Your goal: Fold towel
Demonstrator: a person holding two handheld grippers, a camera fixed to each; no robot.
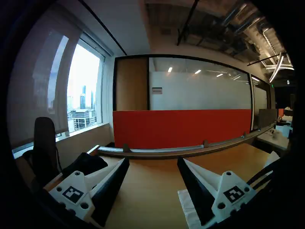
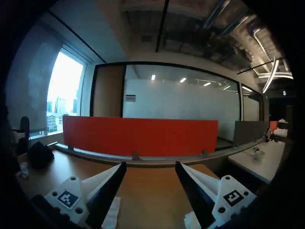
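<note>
Well, in the left gripper view the left gripper [image 1: 152, 160] hangs with fingers apart and empty above the pale wooden desk [image 1: 152, 191], the white cloth towel [image 1: 187, 206] lying flat at near right, mostly cut off. In the right gripper view the right gripper [image 2: 150, 164] is likewise spread, the towel [image 2: 112, 213] peeking beneath it at the near edge; folding seems not yet begun, though any existing fold is hidden.

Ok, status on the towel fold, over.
Left gripper open, right gripper open, both empty. White towel lying on wooden desk, ungripped. Black bag aside, clear of towel.
</note>
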